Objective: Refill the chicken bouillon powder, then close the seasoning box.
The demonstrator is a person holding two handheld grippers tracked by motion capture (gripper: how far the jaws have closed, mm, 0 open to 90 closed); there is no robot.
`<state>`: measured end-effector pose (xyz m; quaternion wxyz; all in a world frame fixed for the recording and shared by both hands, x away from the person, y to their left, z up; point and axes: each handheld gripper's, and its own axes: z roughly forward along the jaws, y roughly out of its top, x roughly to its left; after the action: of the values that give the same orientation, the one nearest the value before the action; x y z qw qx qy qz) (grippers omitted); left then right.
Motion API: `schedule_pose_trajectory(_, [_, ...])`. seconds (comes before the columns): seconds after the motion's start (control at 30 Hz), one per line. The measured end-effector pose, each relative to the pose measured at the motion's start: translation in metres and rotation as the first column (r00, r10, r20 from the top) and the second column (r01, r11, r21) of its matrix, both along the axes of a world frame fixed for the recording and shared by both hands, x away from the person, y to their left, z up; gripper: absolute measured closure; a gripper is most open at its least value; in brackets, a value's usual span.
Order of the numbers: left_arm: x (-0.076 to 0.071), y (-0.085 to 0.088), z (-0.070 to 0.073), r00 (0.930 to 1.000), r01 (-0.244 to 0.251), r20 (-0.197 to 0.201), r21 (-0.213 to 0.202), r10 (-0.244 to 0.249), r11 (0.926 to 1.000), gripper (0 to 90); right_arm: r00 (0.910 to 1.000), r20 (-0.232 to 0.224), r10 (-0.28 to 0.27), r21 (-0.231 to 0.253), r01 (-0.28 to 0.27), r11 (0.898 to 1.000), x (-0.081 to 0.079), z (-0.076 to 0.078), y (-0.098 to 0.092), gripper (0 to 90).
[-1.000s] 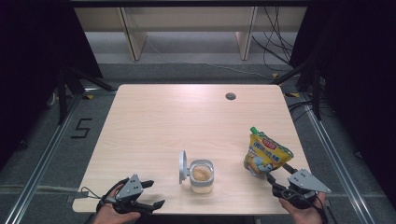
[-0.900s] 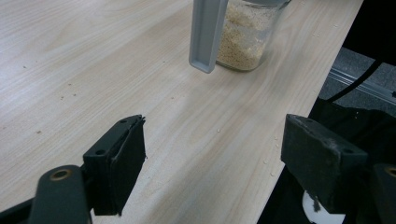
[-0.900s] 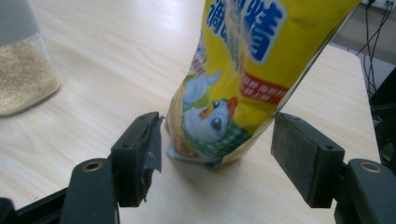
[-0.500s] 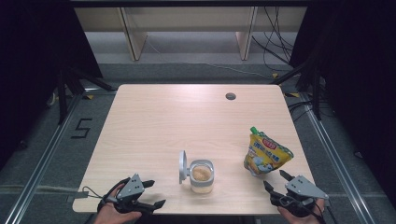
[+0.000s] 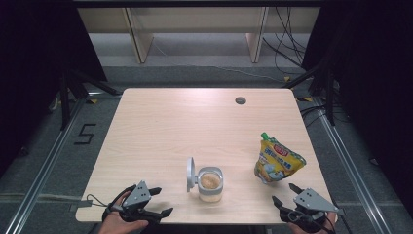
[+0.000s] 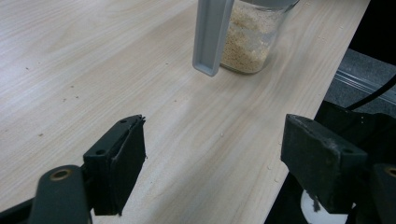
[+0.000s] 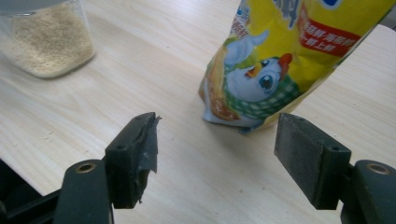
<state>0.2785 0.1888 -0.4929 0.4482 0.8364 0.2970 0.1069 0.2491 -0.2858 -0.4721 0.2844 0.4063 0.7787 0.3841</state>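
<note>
High view: light wood-grain table (image 5: 170,126), clear jar (image 5: 211,184) of pale granules near the front edge, its grey flip lid (image 5: 191,173) standing open on the jar's left. Glossy yellow pouch (image 5: 277,161) with a green spout stands upright, leaning a bit, to the jar's right, well apart from it. Left gripper (image 5: 157,201) and right gripper (image 5: 286,194) sit at the front edge, both jaws wide, nothing held. Left gripper view: matte black jaw pads spread wide over bare table; jar (image 6: 252,35) ahead, lid (image 6: 211,35) hanging down beside it. Right gripper view: jaws wide and empty, pouch (image 7: 285,56) just ahead, not touching; jar (image 7: 46,37) off to one side. Risk, my read: the soft, slick, top-heavy pouch may tip or squirt if squeezed low; an open jar spills if bumped.
</note>
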Motion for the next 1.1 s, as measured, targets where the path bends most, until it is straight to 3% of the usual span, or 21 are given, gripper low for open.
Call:
schedule_pose_trajectory(0.1, [-0.001,-0.002,0.0,0.9999,-0.009,-0.012,-0.013,0.009,0.9999,21.3,0.9999,0.003,0.012,-0.015,-0.012,1.0,-0.002,-0.001,0.002,30.7])
schedule_pose_trajectory(0.2, [0.001,0.0,0.002,1.0,0.002,0.004,-0.014,-0.002,0.9999,21.4,0.9998,-0.001,0.019,-0.018,-0.019,1.0,-0.003,-0.001,0.003,30.6])
schedule_pose_trajectory(0.23, [0.002,-0.001,0.004,0.9999,-0.011,-0.01,-0.024,0.01,0.9997,21.4,0.9997,0.001,0.023,-0.02,-0.023,1.0,-0.004,-0.001,0.004,30.6])
schedule_pose_trajectory(0.27, [0.003,-0.001,0.004,0.9999,-0.016,0.003,-0.026,0.017,0.9995,21.5,0.9997,-0.001,0.023,-0.018,-0.023,1.0,-0.004,-0.001,0.004,30.6])
schedule_pose_trajectory(0.4, [0.008,-0.002,0.008,0.9996,-0.025,0.011,-0.006,0.025,0.9997,25.3,0.9993,-0.001,0.038,-0.029,-0.038,0.999,-0.004,-0.002,0.006,30.6])
schedule_pose_trajectory(0.47, [0.009,-0.002,0.009,0.9997,-0.014,0.022,0.04,0.013,0.9991,38.3,0.9991,-0.017,0.04,-0.019,-0.04,0.999,-0.005,-0.001,0.006,30.6])
schedule_pose_trajectory(0.53, [0.01,0.0,0.011,0.9997,-0.004,0.025,0.063,0.002,0.998,50.7,0.9993,0.003,0.038,-0.041,-0.038,0.998,-0.005,-0.001,0.006,30.7])
schedule_pose_trajectory(0.6, [0.009,-0.001,0.014,0.9993,-0.001,0.036,0.044,-0.001,0.999,60.2,0.9994,0.008,0.034,-0.047,-0.034,0.998,-0.006,0.0,0.006,30.7])
schedule_pose_trajectory(0.63, [0.009,0.0,0.017,0.9989,0.004,0.046,0.054,-0.006,0.9985,64.5,0.9993,0.007,0.036,-0.044,-0.036,0.998,-0.006,0.0,0.006,30.8])
schedule_pose_trajectory(0.7, [0.009,-0.001,0.024,0.9966,0.009,0.081,0.03,-0.011,0.9995,71.5,0.9989,-0.007,0.046,-0.046,-0.046,0.998,-0.007,0.0,0.007,30.9])
schedule_pose_trajectory(0.73, [0.008,-0.001,0.027,0.9963,0.006,0.086,0.043,-0.009,0.9991,76.0,0.9987,-0.014,0.049,-0.044,-0.05,0.998,-0.008,0.0,0.008,31.2])
schedule_pose_trajectory(0.8, [0.008,-0.002,0.03,0.9944,0.013,0.104,0.039,-0.018,0.9991,81.1,0.9984,0.012,0.056,-0.059,-0.055,0.997,-0.008,0.001,0.008,31.2])
schedule_pose_trajectory(0.87, [0.008,-0.004,0.033,0.9935,0.008,0.113,0.044,-0.013,0.999,86.0,0.9976,-0.011,0.069,-0.05,-0.069,0.996,-0.008,0.001,0.01,31.2])
schedule_pose_trajectory(0.9, [0.008,-0.005,0.033,0.9912,0.006,0.132,0.048,-0.012,0.9988,88.1,0.998,0.007,0.062,-0.055,-0.062,0.997,-0.007,0.0,0.01,31.2])
schedule_pose_trajectory(1.1, [0.014,-0.013,0.042,0.9856,0.029,0.165,0.06,-0.038,0.9978,89.1,0.9972,-0.003,0.075,-0.056,-0.075,0.996,-0.007,-0.001,0.011,31.2])
